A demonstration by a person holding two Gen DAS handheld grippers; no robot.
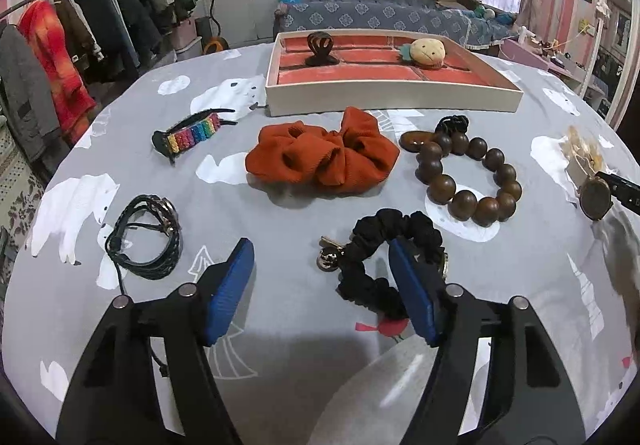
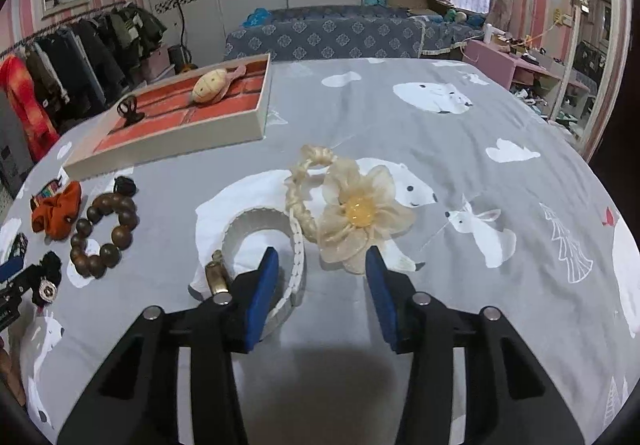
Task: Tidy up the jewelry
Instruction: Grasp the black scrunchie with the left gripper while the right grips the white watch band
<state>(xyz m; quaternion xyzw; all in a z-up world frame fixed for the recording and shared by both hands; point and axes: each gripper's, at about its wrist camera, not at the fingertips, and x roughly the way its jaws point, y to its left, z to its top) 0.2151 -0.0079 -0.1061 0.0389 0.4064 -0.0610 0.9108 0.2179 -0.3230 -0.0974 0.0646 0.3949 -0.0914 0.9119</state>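
Observation:
My left gripper [image 1: 322, 281] is open low over the grey bedspread; its right finger overlaps a black scrunchie with metal charms [image 1: 384, 241]. Beyond lie an orange scrunchie [image 1: 320, 157], a brown bead bracelet [image 1: 468, 177], a rainbow hair clip [image 1: 192, 135] and a black cord bracelet [image 1: 146, 241]. The red-lined jewelry tray [image 1: 392, 99] holds a brown claw clip [image 1: 320, 49] and a plush hair piece [image 1: 428, 53]. My right gripper [image 2: 322, 277] is open around the white watch strap [image 2: 296, 257], next to a cream flower hair tie [image 2: 356, 213]. The tray [image 2: 168, 147] stands at the left.
A clothes rack [image 1: 80, 29] runs along the left. A sofa [image 1: 380, 15] and wardrobe stand behind the tray. A mirror and a shelf [image 2: 592, 57] are at the right. The bead bracelet [image 2: 104, 237] and orange scrunchie [image 2: 56, 213] show left in the right wrist view.

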